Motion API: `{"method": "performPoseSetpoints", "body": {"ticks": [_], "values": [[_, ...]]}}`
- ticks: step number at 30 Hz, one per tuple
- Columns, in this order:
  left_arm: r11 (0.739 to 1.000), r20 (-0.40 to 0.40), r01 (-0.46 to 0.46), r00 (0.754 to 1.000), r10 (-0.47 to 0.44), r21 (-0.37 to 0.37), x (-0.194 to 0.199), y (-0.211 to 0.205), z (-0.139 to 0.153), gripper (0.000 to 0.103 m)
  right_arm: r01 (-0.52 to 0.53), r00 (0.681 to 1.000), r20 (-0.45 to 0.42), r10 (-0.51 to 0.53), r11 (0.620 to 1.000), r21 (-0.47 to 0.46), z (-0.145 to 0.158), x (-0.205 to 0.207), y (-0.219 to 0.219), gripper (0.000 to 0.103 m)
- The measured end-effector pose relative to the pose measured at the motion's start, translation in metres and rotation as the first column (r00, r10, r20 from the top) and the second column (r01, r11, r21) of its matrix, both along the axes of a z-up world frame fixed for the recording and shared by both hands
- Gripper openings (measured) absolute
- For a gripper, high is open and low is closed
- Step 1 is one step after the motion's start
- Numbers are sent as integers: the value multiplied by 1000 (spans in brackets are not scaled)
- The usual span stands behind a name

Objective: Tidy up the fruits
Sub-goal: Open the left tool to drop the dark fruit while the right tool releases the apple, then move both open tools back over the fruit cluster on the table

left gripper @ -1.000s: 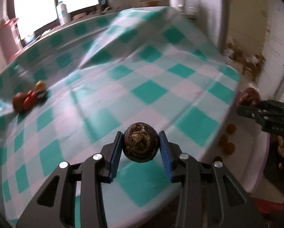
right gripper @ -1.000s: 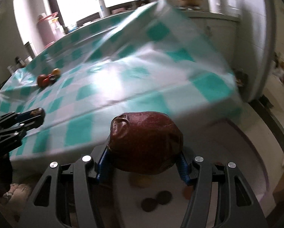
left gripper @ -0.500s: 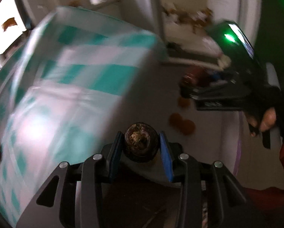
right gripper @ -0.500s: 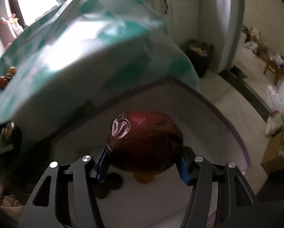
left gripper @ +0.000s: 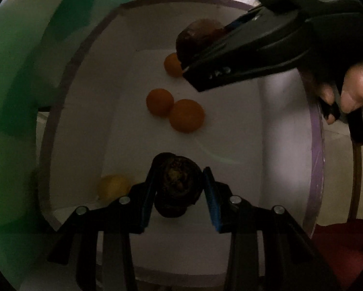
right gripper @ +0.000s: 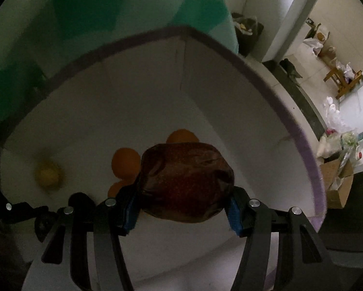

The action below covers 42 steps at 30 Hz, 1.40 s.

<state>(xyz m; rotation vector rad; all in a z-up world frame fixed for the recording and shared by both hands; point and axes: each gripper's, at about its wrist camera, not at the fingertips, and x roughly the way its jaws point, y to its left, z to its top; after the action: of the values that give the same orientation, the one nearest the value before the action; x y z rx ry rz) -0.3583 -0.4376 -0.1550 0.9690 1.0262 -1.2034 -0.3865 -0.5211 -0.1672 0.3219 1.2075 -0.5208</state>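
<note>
My left gripper [left gripper: 179,186] points down into a white bin [left gripper: 84,55] with a purple rim, shut on a small dark wrinkled fruit [left gripper: 176,181]. My right gripper [right gripper: 184,201] hangs over the same bin [right gripper: 254,72], shut on a large dark red fruit [right gripper: 186,181]; the left wrist view shows that fruit [left gripper: 196,36] at the top right beside the right gripper's black body. On the bin floor lie three oranges [left gripper: 186,115] and a yellow fruit [left gripper: 113,186]. Another dark fruit rests on the floor under the left gripper.
The teal-and-white checked tablecloth [right gripper: 72,12] hangs beside the bin on the left. A hand [left gripper: 351,92] holds the right gripper's handle. Beyond the bin are a tiled floor, a dark rubbish bag [right gripper: 247,31] and a wooden stool [right gripper: 344,77].
Both grippers have left the tabletop and dropped, tipping downward into the white bin, each keeping its fruit. The table now shows only as a cloth edge.
</note>
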Motion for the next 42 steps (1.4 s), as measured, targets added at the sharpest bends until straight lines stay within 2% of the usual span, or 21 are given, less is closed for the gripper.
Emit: {"method": "performPoseSetpoints", "body": {"ticks": [14,16,20,23,24,25,26,28,33,39,42], "values": [[999,25,46,999,-46,20,-12,-5,-12,41,16,1000,-26,-15,999,40,-8,-3,5,58],[999,32,45,998,-45,13,-12,-10,-9,55,23,999,-27,-21,999,49,-12,1,-6,58],[999,36,44,998,-44,-4,-10,-13,-3,57,35,999,-29,-33,998,61,-14,0,-11,59],[999,44,36,998,-36,-14,-14,-10,-1,67,41,999,-38,-38,997,68,-17,-1,-16,60],[999,46,34,998,-33,-20,-14,-9,1,69,44,999,-30,-42,997,65,-16,-1,-16,62],[999,49,33,998,-32,-26,-16,-6,7,71,46,999,-18,-45,997,63,-14,-2,-16,72],[999,51,32,998,-30,-33,-16,-6,9,73,44,999,-5,-44,997,61,-12,-2,-16,80],[998,54,30,998,-27,-55,-17,-3,16,78,45,999,-1,-45,997,65,-10,-2,-15,81],[993,59,19,998,-12,-115,-14,11,36,79,48,999,-21,-47,998,45,2,-3,-10,81],[968,31,-29,999,38,-249,2,40,79,90,21,1000,-1,-22,999,-47,49,3,0,84],[955,25,-37,999,46,-294,6,48,94,91,-4,1000,-4,4,996,-89,71,13,12,86]]}}
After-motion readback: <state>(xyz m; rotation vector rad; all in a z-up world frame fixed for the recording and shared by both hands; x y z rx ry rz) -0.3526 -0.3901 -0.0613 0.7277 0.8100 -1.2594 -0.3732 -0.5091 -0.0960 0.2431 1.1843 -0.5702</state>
